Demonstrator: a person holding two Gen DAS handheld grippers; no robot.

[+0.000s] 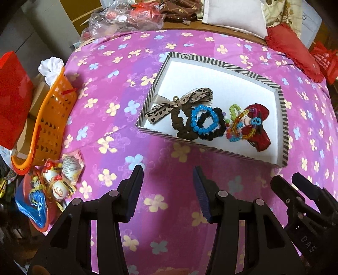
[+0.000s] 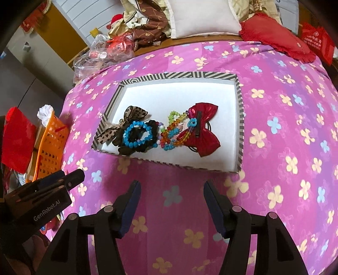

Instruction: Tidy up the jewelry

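A shallow white box with a striped rim (image 1: 283, 118) (image 2: 239, 118) lies on the purple flowered cloth. Inside it lie a leopard-print bow on a brown scrunchie (image 1: 179, 103) (image 2: 131, 115), a blue bead bracelet (image 1: 202, 121) (image 2: 137, 134) over a black scrunchie (image 1: 219, 129) (image 2: 151, 124), colourful bead bracelets (image 1: 234, 124) (image 2: 171, 131) and a red bow clip (image 1: 259, 124) (image 2: 202, 131). My left gripper (image 1: 169, 171) (image 2: 69, 176) hangs open and empty in front of the box. My right gripper (image 2: 172, 186) (image 1: 287, 179) is open too, with nothing between its fingers.
An orange plastic basket (image 1: 50, 118) (image 2: 50, 146) and a red box (image 1: 12, 99) (image 2: 17, 139) stand off the left edge of the cloth, with wrapped toys (image 1: 61, 179) near them. A white pillow (image 2: 202, 17), a red cushion (image 2: 274, 38) and plastic bags (image 2: 99, 50) crowd the far side.
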